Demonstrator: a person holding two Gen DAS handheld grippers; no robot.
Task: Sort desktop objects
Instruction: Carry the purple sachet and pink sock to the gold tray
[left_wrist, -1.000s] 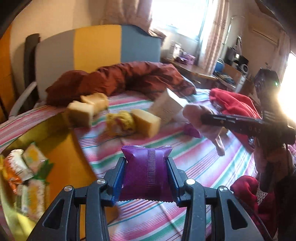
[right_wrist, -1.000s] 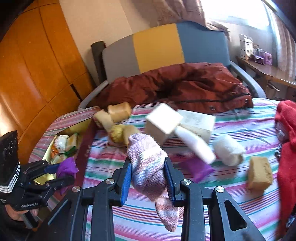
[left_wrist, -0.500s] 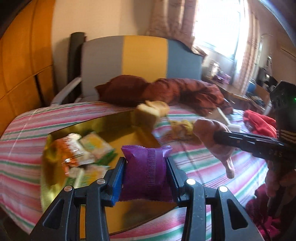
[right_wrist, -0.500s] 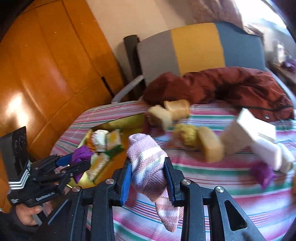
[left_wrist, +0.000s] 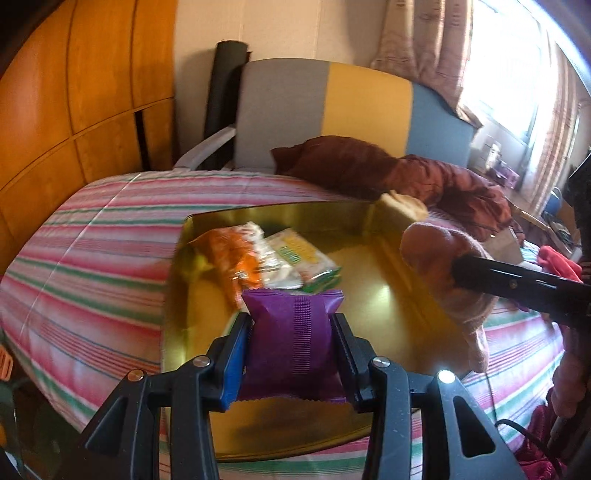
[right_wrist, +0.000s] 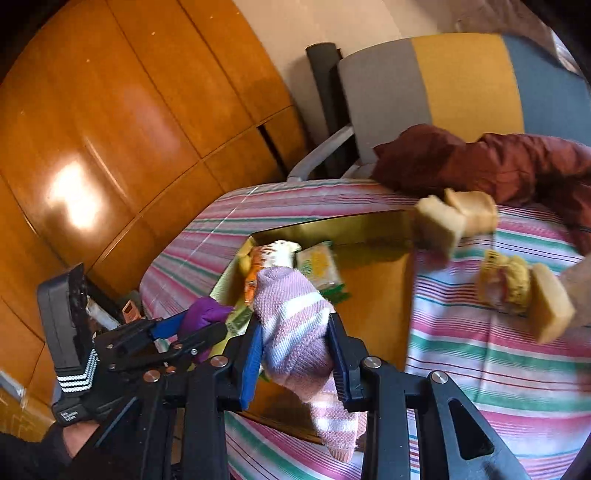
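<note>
Striped cloth (left_wrist: 92, 254) covers the surface, with a gold tray (left_wrist: 369, 291) lying on it in front of a grey, yellow and blue chair (left_wrist: 325, 110) and a heap of dark red fabric (left_wrist: 388, 173).

Left gripper (left_wrist: 293, 339) pinches a purple packet (left_wrist: 293, 332) by its two sides, long axis upright between the pads and the crimped ends showing above and below. It hangs over the near part of the tray, and the other snack packets (left_wrist: 266, 258) lie in the tray just beyond it, toward the far left corner. Judging by that, the packet belongs with those snacks, and the drop spot is straight ahead and below the gripper; the left hand is the nearer one to that pile.

Right gripper (right_wrist: 295, 354) is clamped on a rolled pink-and-white sock (right_wrist: 295, 332), whose loose end dangles below the jaws. It sits over the tray's near edge, to the right of the left gripper. The sock looks out of place among snacks, so its destination cannot be told from here. Bread-like blocks (right_wrist: 454, 218) rest on the cloth past the tray's far right corner.
</note>
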